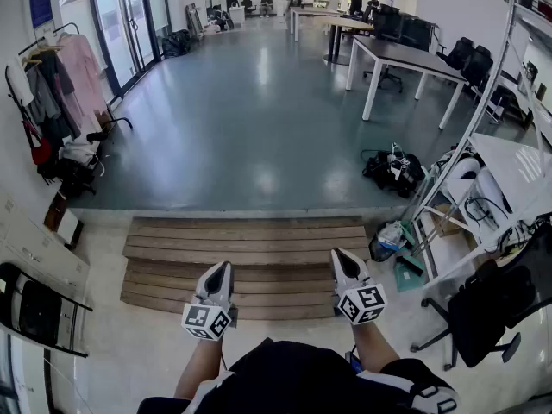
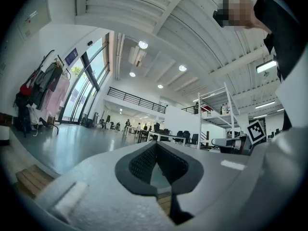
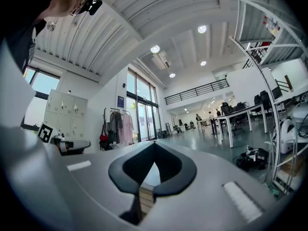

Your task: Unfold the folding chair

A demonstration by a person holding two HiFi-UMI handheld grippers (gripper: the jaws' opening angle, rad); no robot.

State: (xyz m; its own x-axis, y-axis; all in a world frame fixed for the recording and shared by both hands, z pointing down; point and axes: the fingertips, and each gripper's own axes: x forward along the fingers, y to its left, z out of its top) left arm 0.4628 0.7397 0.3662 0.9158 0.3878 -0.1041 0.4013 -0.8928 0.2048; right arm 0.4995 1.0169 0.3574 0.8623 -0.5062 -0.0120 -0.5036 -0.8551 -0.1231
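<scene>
The folding chair (image 1: 36, 312), black with a metal frame, stands folded flat against the lockers at the far left of the head view. Neither gripper is near it. My left gripper (image 1: 221, 271) is held low in the middle, over the wooden steps, jaws shut with nothing in them. My right gripper (image 1: 341, 258) is beside it to the right, also shut and empty. In the left gripper view the left gripper (image 2: 155, 144) has its dark pads closed, looking out across the hall. In the right gripper view the right gripper (image 3: 154, 143) shows the same. The chair appears in neither gripper view.
Wooden steps (image 1: 246, 261) lie straight ahead, leading down to a grey floor. A coat rack (image 1: 53, 84) with clothes stands at the left wall. At the right are a metal shelf rack (image 1: 483, 188), a black office chair (image 1: 490, 310) and bags (image 1: 392, 171). White tables (image 1: 397, 57) stand further back.
</scene>
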